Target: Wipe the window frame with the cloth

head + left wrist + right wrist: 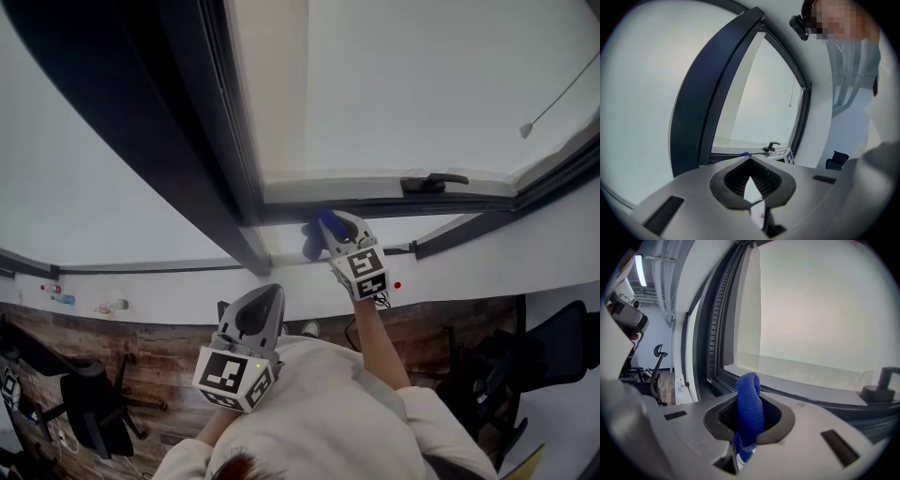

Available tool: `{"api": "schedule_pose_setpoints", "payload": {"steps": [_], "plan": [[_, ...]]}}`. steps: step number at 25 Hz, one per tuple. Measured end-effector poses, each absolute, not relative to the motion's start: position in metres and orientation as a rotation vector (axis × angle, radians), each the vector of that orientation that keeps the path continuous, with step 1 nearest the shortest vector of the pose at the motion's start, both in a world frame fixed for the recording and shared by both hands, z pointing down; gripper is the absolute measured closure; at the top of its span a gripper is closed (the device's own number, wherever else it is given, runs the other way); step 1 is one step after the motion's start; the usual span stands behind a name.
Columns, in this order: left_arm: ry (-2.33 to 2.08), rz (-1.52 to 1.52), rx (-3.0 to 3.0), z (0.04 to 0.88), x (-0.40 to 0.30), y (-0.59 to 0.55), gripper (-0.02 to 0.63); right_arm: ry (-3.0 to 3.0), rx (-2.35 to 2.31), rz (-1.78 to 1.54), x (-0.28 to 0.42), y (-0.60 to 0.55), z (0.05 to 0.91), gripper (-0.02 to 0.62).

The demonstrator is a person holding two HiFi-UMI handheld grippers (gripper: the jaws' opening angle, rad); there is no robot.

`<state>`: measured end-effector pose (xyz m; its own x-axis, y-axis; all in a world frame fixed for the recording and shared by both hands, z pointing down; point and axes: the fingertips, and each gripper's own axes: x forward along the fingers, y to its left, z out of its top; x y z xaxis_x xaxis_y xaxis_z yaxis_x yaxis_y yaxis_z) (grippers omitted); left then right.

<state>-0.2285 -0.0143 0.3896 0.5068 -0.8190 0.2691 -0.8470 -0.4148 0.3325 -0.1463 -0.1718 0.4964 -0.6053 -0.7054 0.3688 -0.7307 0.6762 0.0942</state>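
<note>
My right gripper (330, 225) (749, 411) is shut on a blue cloth (315, 234) (749, 397). The cloth stands up out of the jaws as a folded loop. In the head view it is held up against the bottom rail of the dark window frame (375, 208) (811, 401), near its left corner. My left gripper (262, 300) (750, 176) hangs lower, close to the person's chest, away from the window. Its jaws are shut with nothing in them. In the left gripper view a tip of the blue cloth (744, 153) shows beyond the jaws.
A black window handle (433, 183) (883, 385) sits on the bottom rail, right of the cloth. A blind cord (558, 98) hangs across the pane. A thick dark upright (187, 122) runs left of the window. Office chairs (89, 412) stand on the wooden floor below.
</note>
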Motion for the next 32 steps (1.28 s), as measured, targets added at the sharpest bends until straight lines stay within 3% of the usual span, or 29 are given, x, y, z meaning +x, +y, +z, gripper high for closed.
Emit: {"api": "schedule_pose_setpoints", "payload": {"steps": [32], "plan": [[-1.345,0.108,2.336,0.391,-0.207,-0.027,0.601,-2.534,1.178,0.133,-0.110,-0.178,0.494,0.545]]}}
